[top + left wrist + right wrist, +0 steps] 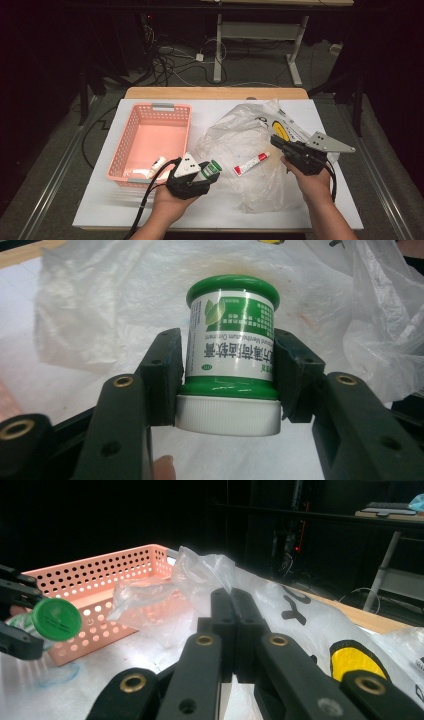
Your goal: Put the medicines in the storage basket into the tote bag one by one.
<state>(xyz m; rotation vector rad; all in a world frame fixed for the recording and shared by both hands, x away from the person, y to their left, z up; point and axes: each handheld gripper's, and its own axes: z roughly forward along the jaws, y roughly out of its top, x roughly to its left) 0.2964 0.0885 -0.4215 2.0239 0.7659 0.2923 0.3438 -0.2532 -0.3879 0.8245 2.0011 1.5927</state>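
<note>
jaws: left gripper [227, 375] clamps green ointment jar [231, 345] by its sides | right gripper [232, 625] jaws closed, empty

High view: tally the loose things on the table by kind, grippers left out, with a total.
Baskets: 1, the pink basket
Plastic bags: 1, the clear bag
Jars: 1, the green jar held in the left gripper
Tubes: 2, the red-and-white tube on the bag and the small white tube in the basket
Total: 5
</note>
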